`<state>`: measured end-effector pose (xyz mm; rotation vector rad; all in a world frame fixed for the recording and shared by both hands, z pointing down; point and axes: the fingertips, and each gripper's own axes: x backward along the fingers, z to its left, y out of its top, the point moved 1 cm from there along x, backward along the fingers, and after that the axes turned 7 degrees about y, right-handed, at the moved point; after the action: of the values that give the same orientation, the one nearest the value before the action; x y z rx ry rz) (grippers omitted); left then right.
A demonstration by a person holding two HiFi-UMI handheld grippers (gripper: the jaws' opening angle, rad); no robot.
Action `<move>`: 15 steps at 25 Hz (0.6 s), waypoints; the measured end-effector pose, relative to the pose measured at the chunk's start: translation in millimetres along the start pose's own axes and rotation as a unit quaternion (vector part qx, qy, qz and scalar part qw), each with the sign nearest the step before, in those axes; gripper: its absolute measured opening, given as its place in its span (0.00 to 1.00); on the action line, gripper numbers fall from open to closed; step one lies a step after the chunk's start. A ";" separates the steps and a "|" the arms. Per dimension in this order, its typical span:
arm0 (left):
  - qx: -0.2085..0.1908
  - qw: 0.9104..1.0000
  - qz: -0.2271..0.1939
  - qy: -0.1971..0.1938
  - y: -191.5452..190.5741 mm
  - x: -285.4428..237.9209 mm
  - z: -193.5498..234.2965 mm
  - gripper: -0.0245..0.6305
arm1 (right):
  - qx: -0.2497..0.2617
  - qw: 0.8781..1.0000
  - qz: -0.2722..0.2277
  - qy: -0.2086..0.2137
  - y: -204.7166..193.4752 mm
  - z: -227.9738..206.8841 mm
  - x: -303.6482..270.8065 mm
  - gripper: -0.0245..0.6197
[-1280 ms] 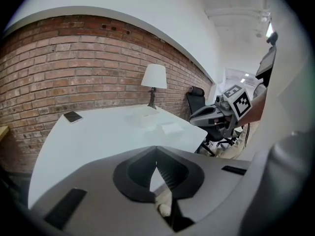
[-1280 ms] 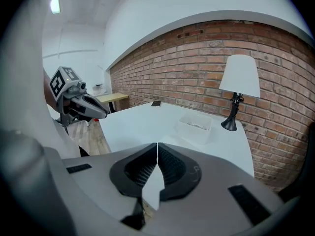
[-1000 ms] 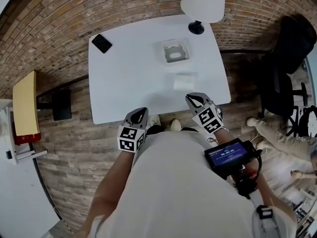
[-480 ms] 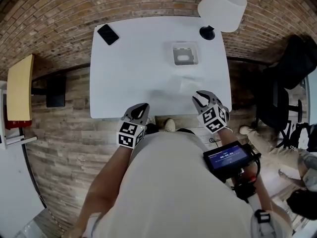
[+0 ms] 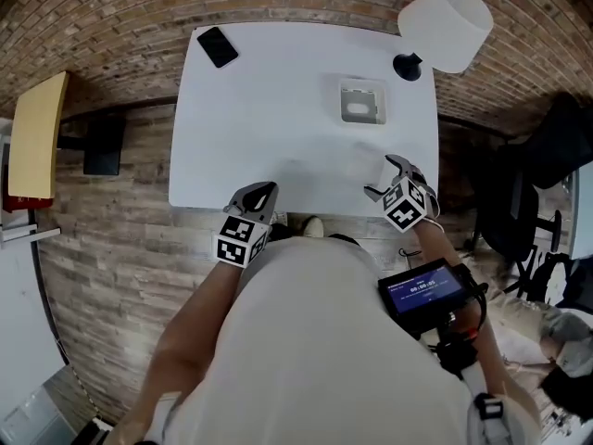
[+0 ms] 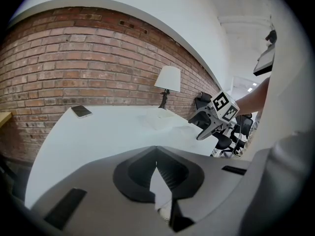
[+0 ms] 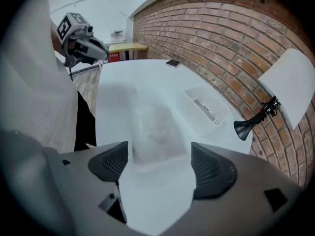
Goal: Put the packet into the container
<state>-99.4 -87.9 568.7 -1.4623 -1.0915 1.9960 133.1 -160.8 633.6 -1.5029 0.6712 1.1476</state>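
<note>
The task has barely begun, as I read it: the packet (image 7: 153, 129) lies flat on the white table (image 5: 269, 109), low in the middle of the right gripper view, and it is not yet lifted. The right gripper (image 7: 157, 163) points steeply down at it. Its jaws have just been opening and now stand wide apart, with the near end of the packet in the gap between them, but the pads don't seem to press on it (it is clear plastic and hard to trace against the white top, so I can't be sure of its edges). In the head view the packet (image 5: 364, 162) is only a faint patch just above the right gripper (image 5: 382, 176), right of centre. The container (image 5: 345, 101) sits above that, near the top of the frame and well apart from the packet, with no packet in it that I can see. The left gripper (image 6: 156, 162) hangs at the table's near edge, jaws closed together on nothing. Left to do: close on the packet, carry it over, and drop it in.
</note>
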 end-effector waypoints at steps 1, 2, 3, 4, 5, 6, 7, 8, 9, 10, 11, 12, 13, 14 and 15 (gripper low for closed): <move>0.001 1.000 0.000 0.002 0.6 0.4 2.6 0.05 | 0.003 1.000 0.008 0.002 -1.0 -2.7 -2.1 0.63; 0.003 1.000 0.000 0.004 0.7 0.7 5.3 0.05 | 0.007 1.000 0.015 0.006 -2.0 -4.8 -4.3 0.64; 0.004 1.000 0.001 0.005 0.6 0.9 7.9 0.05 | 0.009 1.000 0.022 0.011 -2.9 -6.3 -6.5 0.64; 0.005 1.000 0.002 0.006 0.2 0.9 10.2 0.05 | 0.010 0.999 0.028 0.017 -3.8 -7.1 -8.8 0.64; 0.007 1.000 0.003 0.007 -0.2 0.7 12.2 0.05 | 0.009 0.999 0.033 0.024 -4.7 -7.1 -11.2 0.64; 0.008 1.000 0.003 0.007 -0.5 0.2 13.7 0.05 | 0.006 0.999 0.037 0.032 -5.5 -6.6 -13.3 0.64; 0.008 1.000 0.004 0.007 -0.6 -0.5 14.7 0.05 | 0.002 0.998 0.039 0.039 -6.2 -6.0 -15.1 0.64; 0.009 1.000 0.004 0.006 -0.6 -1.4 15.4 0.05 | -0.001 0.998 0.041 0.046 -6.8 -5.4 -16.6 0.64; 0.008 1.000 0.004 0.005 -0.3 -2.4 15.7 0.05 | -0.004 0.998 0.041 0.050 -7.2 -5.1 -17.5 0.64; 0.008 1.000 0.005 0.003 0.0 -3.4 15.7 0.05 | -0.006 0.998 0.041 0.053 -7.6 -5.2 -18.0 0.64; 0.007 1.000 0.005 0.001 0.3 -4.3 15.6 0.05 | -0.008 0.998 0.040 0.054 -7.9 -5.3 -18.2 0.64; 0.006 1.000 0.005 -0.001 0.8 -5.1 15.7 0.05 | -0.010 0.998 0.040 0.056 -7.9 -5.1 -18.3 0.64; 0.005 1.000 0.005 -0.002 1.4 -5.9 15.8 0.05 | -0.011 0.998 0.039 0.057 -7.8 -4.9 -18.2 0.64; 0.004 1.000 0.005 -0.004 2.0 -6.7 16.0 0.05 | -0.011 0.997 0.039 0.058 -7.6 -4.7 -18.0 0.64; 0.003 1.000 0.006 -0.005 2.6 -7.4 16.2 0.05 | -0.011 0.998 0.039 0.057 -7.6 -4.4 -17.5 0.64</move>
<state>-111.6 -100.4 573.2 -1.4588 -1.0827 2.0155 134.4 -165.9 652.5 -1.5816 0.8050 1.1371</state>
